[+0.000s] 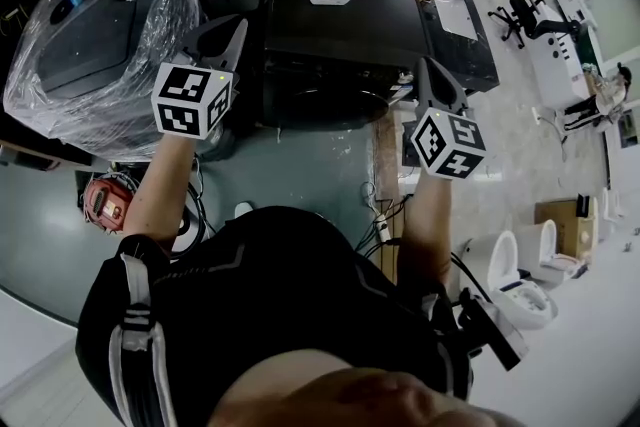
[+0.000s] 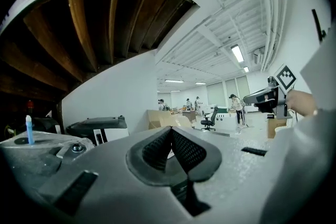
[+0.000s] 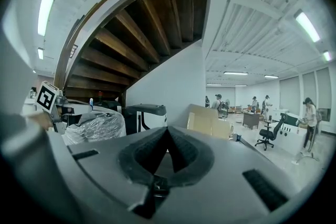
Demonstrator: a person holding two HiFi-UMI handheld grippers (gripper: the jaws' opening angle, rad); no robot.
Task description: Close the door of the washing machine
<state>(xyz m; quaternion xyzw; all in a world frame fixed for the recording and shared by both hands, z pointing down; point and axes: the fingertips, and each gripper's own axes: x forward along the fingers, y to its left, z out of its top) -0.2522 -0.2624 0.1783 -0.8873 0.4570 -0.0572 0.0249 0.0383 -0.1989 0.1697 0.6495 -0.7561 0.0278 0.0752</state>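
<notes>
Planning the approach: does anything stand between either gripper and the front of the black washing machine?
Nothing visible does. The left gripper and right gripper, jaws shut and empty, flank the washing machine; open floor lies before its front. The plastic-wrapped appliance stands aside, left. The door itself is too dark to make out.

front: washing machine [image 1: 340, 15] | left: plastic-wrapped appliance [image 1: 90, 65] | right: cables [image 1: 383, 215] | floor [image 1: 290, 165] between: open

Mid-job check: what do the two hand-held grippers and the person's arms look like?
Both the left hand-held gripper and right hand-held gripper are grey wedge-shaped bodies with dark ribbed pads. Each carries a white cube printed with black square markers. The person wears a black short-sleeved top with pale shoulder straps.
</notes>
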